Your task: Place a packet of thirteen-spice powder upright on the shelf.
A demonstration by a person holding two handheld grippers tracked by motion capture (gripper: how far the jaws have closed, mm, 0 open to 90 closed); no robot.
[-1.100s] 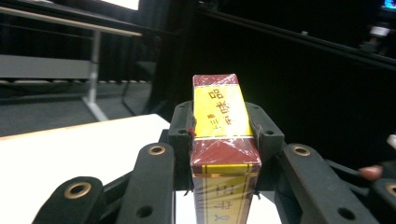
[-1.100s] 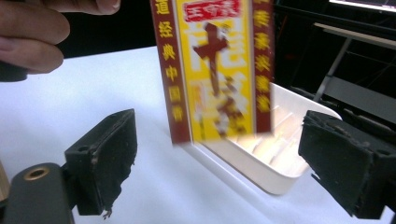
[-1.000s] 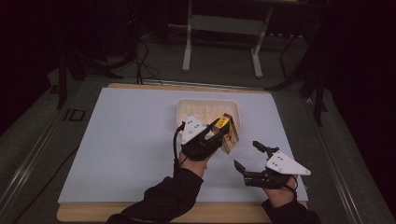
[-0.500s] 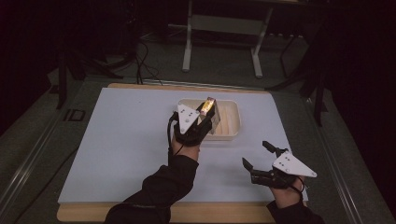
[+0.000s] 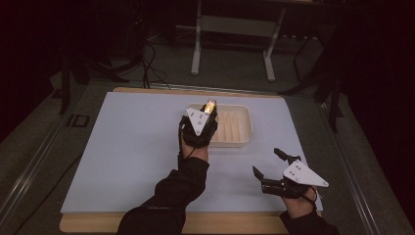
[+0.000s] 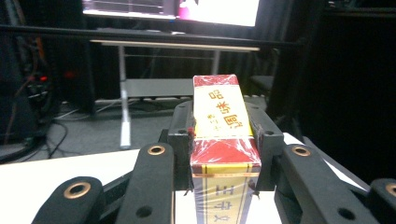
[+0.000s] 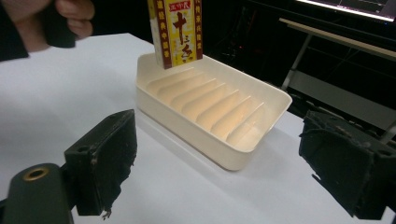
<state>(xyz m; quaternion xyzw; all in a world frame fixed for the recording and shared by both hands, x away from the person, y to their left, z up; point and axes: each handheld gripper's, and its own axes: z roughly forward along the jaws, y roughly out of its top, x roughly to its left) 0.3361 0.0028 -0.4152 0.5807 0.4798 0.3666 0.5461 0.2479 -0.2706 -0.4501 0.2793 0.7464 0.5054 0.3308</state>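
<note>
The left gripper (image 5: 209,108), clamping the box (image 6: 223,140), is hovering over the tray's (image 5: 244,142) left end; the box risks catching the ribs and tipping. The right gripper (image 5: 268,164) is gaping empty.

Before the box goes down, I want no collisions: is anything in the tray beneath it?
Nothing visible is. The left tongs hold the box over one end of the cream tray, and its ribbed floor shows bare. The right tongs hover open, apart from the tray.

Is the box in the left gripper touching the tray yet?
Cannot tell. In the right gripper view the box hangs at the tray's far end, its bottom edge level with the rim; no gap or contact shows plainly.
</note>
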